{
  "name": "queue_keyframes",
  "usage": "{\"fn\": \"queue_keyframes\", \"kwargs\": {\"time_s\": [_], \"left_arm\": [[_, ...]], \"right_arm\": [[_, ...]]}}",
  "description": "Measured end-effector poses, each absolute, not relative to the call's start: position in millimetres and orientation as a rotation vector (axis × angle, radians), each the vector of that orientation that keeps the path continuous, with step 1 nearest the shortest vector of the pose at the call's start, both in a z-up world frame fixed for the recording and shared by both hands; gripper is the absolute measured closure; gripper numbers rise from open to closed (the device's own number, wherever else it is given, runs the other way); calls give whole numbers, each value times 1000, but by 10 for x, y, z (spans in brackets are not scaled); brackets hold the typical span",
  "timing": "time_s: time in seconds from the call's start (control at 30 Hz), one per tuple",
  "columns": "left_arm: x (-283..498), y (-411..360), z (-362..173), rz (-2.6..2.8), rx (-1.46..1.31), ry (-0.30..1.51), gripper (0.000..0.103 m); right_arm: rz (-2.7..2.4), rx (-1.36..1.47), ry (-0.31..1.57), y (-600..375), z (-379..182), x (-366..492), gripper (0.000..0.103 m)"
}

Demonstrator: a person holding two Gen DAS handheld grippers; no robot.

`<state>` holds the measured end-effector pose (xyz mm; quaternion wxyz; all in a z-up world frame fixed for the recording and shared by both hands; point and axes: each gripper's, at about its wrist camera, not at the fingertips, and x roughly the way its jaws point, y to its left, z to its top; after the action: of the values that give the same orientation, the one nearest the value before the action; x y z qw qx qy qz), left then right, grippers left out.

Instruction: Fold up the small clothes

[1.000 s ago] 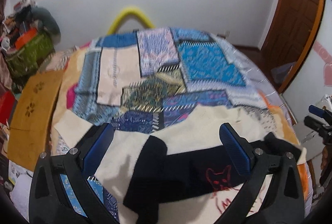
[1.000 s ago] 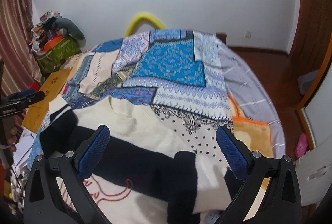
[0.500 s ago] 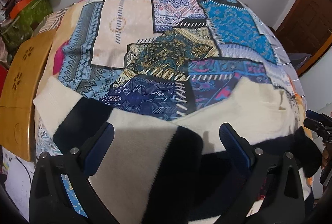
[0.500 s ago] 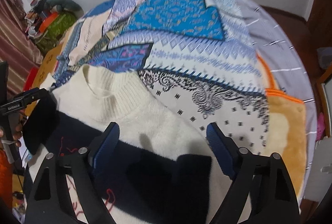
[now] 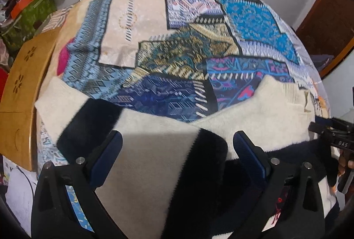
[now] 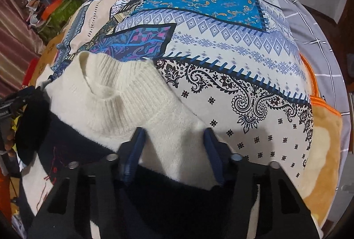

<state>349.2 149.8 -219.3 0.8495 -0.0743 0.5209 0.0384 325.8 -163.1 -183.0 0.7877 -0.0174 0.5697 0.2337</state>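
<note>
A: A bed (image 5: 137, 17) covered by a patchwork quilt (image 6: 216, 44) filled both views, with a white wall behind it and a wooden door off to one side. Where was the garment found?

B: A cream-and-black sweater (image 5: 159, 163) was laid flat at the near edge of the quilt, its ribbed collar (image 6: 110, 92) turned toward the quilt's middle. One sleeve (image 5: 73, 110) was stretched out from the collar toward a wooden board (image 5: 20, 92) beside the bed.

A: What had been altered in the last second?

B: Both tools had been lowered close over the knit. The right gripper (image 6: 174, 150) had been narrowed: its jaws, seen wide apart a second before, were now drawn partly together around the cream shoulder just beside the collar. Cloth was bracketed between the pads (image 6: 137, 148), but a firm clamp could not be confirmed.

A: And the other one?

B: The left gripper (image 5: 177, 150) was held with jaws wide apart over the sleeve's root, farther from the collar, with nothing pinched.

A: What was implied for the fold?

B: A grasp at the shoulder was judged to be under way. No fold was seen yet, so the task was judged to be at its start.
</note>
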Motion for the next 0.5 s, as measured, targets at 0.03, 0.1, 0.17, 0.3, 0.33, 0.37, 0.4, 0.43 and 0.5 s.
{"fn": "queue_keyframes", "kwargs": {"time_s": [0.03, 0.1, 0.17, 0.3, 0.33, 0.37, 0.4, 0.43, 0.5], "left_arm": [[3462, 1542, -2139, 89, -167, 1078, 2], [3417, 1631, -2059, 105, -187, 1051, 2], [3358, 1747, -1982, 131, -206, 1029, 2], [3230, 2012, -1884, 186, -233, 1001, 2], [3194, 2095, -1870, 203, -240, 996, 2], [3161, 2166, -1865, 219, -247, 993, 2], [3127, 2243, -1864, 234, -255, 991, 2], [3094, 2309, -1867, 247, -263, 990, 2], [3017, 2485, -1887, 281, -286, 988, 2]], "right_arm": [[514, -35, 1232, -1622, -1833, 3258, 68], [518, -45, 1235, -1584, -1835, 3248, 82], [512, -80, 1217, -1525, -1822, 3235, 90], [486, -123, 1180, -1411, -1774, 3247, 95], [481, -129, 1172, -1388, -1764, 3264, 95], [479, -129, 1168, -1380, -1759, 3277, 96], [473, -124, 1165, -1371, -1753, 3300, 97], [467, -115, 1164, -1368, -1750, 3338, 97], [455, -108, 1158, -1345, -1745, 3391, 98]]}}
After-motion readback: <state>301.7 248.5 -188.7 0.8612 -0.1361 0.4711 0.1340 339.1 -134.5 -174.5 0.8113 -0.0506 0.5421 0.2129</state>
